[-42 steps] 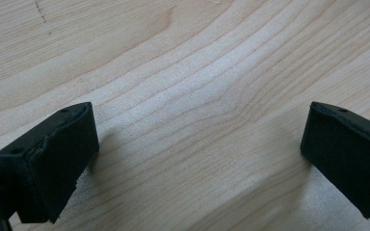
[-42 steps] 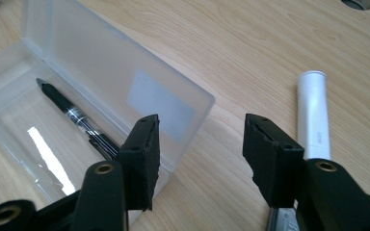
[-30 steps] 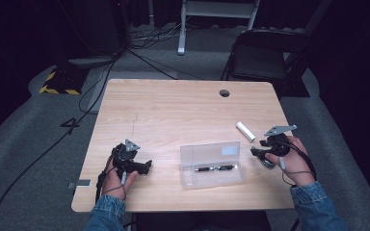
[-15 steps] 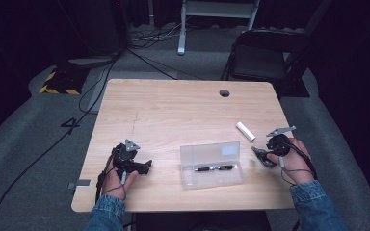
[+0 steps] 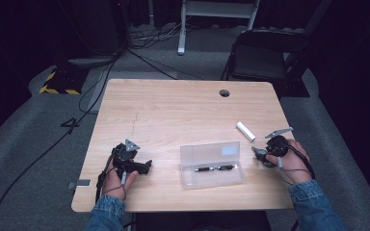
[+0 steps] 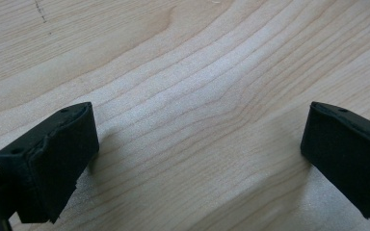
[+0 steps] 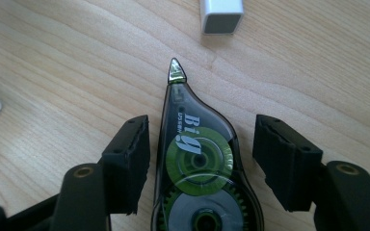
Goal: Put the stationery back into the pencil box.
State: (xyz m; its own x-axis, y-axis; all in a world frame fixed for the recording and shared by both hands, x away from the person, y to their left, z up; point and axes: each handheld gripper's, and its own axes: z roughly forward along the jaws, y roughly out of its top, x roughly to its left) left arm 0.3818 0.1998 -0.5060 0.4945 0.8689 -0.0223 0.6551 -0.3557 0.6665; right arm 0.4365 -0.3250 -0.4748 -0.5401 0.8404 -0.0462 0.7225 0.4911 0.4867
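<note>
Smoky translucent plastic forms the teardrop-shaped correction tape dispenser (image 7: 197, 168), with green geared wheels showing through its shell and a small pointed tip. It lies flat on the pale, fine-grained wooden table (image 5: 173, 110) between the black rubbery pads of the right gripper (image 7: 200, 163), whose jaws have just been closing a little yet stand clear of both its sides. Its long axis runs along the jaws, tip pointing away toward a small white rectangular cap (image 7: 220, 15). Left of it sits a clear plastic pencil case (image 5: 212, 164). The left gripper (image 6: 197, 159) rests spread wide over bare wood.
</note>
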